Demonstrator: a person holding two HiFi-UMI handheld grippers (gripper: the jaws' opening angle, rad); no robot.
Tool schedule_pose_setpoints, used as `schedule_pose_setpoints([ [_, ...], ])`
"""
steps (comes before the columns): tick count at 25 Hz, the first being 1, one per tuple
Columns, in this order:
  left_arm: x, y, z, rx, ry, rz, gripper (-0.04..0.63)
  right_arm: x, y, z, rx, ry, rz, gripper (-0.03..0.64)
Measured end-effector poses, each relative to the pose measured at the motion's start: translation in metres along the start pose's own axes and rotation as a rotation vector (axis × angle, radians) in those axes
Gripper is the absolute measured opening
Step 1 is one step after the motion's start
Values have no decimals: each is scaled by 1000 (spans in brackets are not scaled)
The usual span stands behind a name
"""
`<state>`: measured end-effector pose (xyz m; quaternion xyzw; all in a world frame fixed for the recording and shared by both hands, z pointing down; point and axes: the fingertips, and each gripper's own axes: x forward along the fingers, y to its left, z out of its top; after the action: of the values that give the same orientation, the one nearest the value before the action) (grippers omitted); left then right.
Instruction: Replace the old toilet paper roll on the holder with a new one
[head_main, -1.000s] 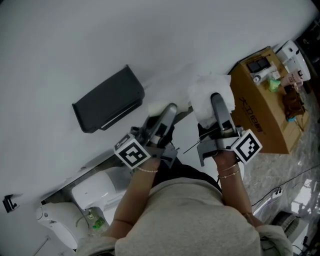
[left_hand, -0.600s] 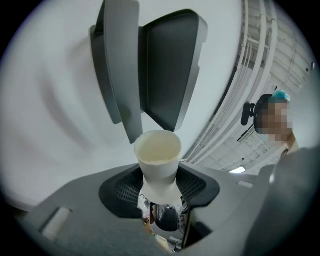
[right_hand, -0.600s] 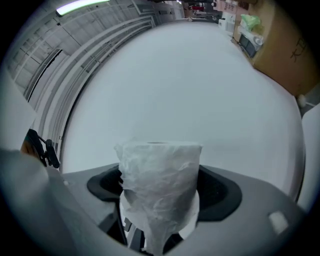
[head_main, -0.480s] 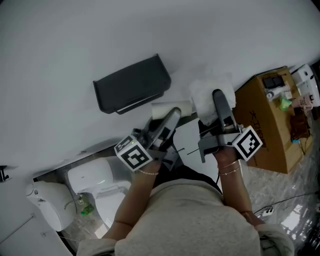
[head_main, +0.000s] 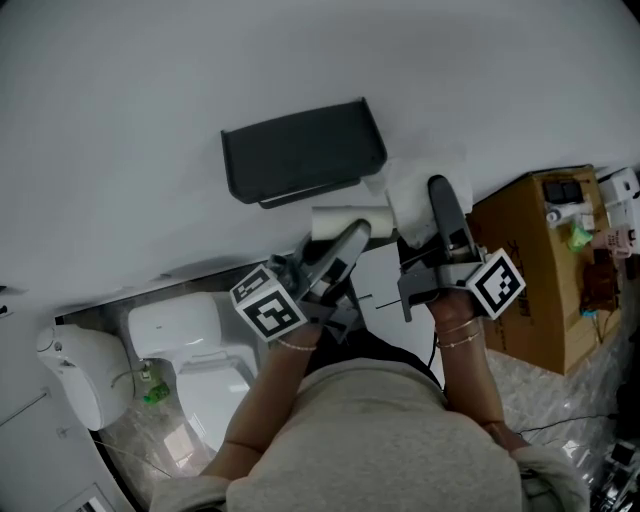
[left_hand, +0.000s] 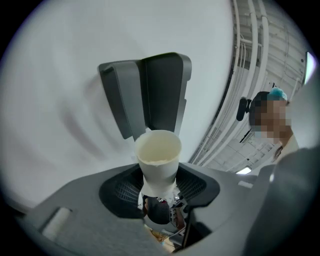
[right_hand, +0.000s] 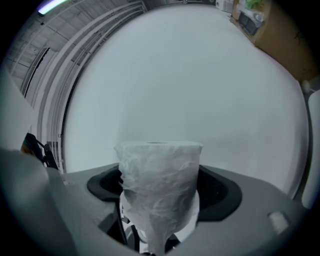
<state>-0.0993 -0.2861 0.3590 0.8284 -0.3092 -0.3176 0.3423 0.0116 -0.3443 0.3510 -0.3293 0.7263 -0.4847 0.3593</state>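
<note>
The dark grey box-shaped paper holder (head_main: 300, 150) is fixed to the plain white wall (head_main: 150, 80), and both tools are raised toward it, each with its own load, which suits a swap done without setting anything down. The left gripper (head_main: 345, 240) has its jaws part-way spread and pinching a bare cream cardboard tube (left_hand: 159, 155) across its lower body. The tube's open end points at the holder and sits just below the holder's lower right corner, not touching it. That looks like the spent core, apparently already out of the holder and kept to one side so the opening is free. The right gripper (head_main: 440, 205) is clamped on a full white toilet paper roll in thin crinkled film (right_hand: 159, 175), held upright in the air just right of the holder's right edge, near but apart from it. This is probably the replacement, waiting close by for loading. Whether a spindle or slot sits ready inside the holder cannot be told. A white toilet (head_main: 190, 340) stands below at left, and a brown cardboard box (head_main: 530, 260) at right.
</note>
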Motion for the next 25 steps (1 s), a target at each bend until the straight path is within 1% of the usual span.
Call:
schedule_pose_setpoints([
  [2, -5, 8, 8, -2, -3, 0, 209, 11, -7, -9, 11, 6, -6, 430],
  [4, -3, 14, 9, 3, -3, 2, 209, 19, -13, -8, 28, 8, -5, 430],
  [10, -3, 5, 6, 6, -14, -2, 209, 21, -16, -1, 61, 2, 5, 430],
  [17, -11, 3, 13, 16, -35, 0, 209, 29, -17, -2, 81, -6, 16, 430],
  [25, -13, 0, 15, 35, -47, 13, 209, 34, -11, -5, 103, 9, 43, 430],
])
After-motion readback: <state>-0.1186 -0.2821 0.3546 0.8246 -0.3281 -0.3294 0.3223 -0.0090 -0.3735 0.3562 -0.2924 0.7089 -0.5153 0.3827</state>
